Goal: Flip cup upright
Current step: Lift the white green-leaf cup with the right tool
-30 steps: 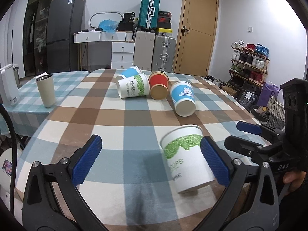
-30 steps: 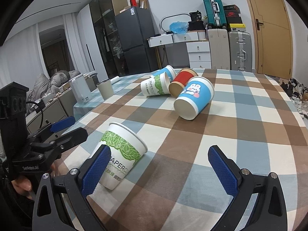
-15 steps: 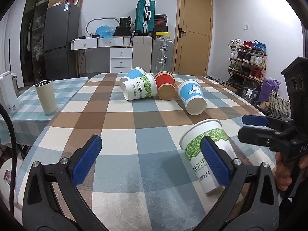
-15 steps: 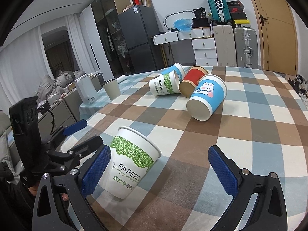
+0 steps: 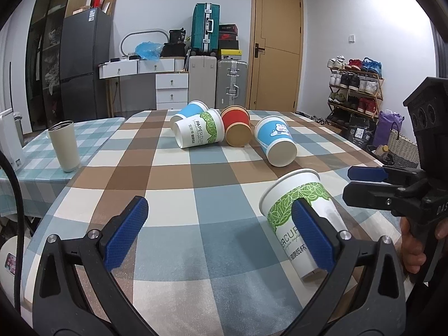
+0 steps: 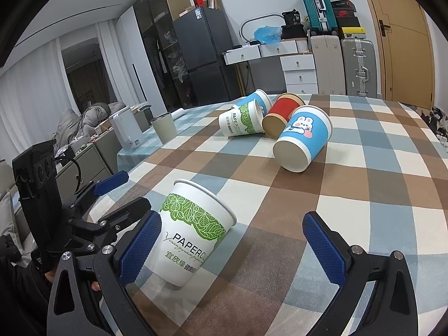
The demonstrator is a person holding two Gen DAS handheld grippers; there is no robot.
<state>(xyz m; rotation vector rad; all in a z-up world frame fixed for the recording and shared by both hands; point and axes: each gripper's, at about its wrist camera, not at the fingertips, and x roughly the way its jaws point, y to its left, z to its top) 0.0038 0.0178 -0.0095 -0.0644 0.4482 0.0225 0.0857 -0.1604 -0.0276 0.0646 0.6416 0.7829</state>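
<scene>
A white paper cup with a green leaf band (image 5: 301, 215) (image 6: 193, 232) stands upright, mouth up, on the checked tablecloth near the front edge. My left gripper (image 5: 221, 232) is open and empty; the cup stands behind its right fingertip. My right gripper (image 6: 232, 246) is open and empty; the cup stands just beyond its left fingertip. Each gripper shows in the other's view, the right one (image 5: 392, 187) and the left one (image 6: 92, 210). Further back lie several cups on their sides: a blue rabbit cup (image 5: 275, 144) (image 6: 303, 137), a red cup (image 5: 236, 128), a second leaf cup (image 5: 198, 131), and a blue cup (image 5: 186, 110).
A beige tumbler (image 5: 64, 145) stands on the adjoining table at left, with a white appliance (image 5: 8, 140) beside it. Beyond the table are a fridge, drawers, suitcases, a door and a shoe rack. The table's right edge (image 5: 364, 151) runs close to the right gripper.
Both grippers have drawn back from the leaf cup, which now stands free on the table and sits further right in the left wrist view. No gripper jaw has closed.
</scene>
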